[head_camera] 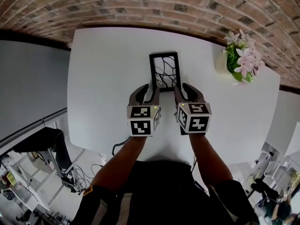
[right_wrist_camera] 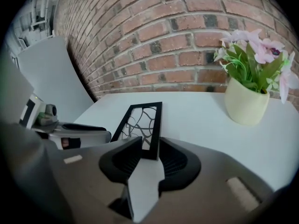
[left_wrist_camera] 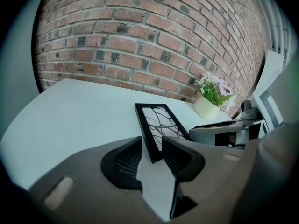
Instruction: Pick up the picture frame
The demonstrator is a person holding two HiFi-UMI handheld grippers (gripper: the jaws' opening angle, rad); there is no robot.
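- Your picture frame [head_camera: 164,71] is lying flat mid-table [head_camera: 103,78]. The left gripper [head_camera: 146,93] and right gripper [head_camera: 184,93] are both spread wide, each straddling a near corner, with nothing pinched yet.
- If you close one side first, it'll probably twist or skid off toward the brick wall [head_camera: 140,8].
- The edge is thin and low, so the pads could ride over it and clamp on air.
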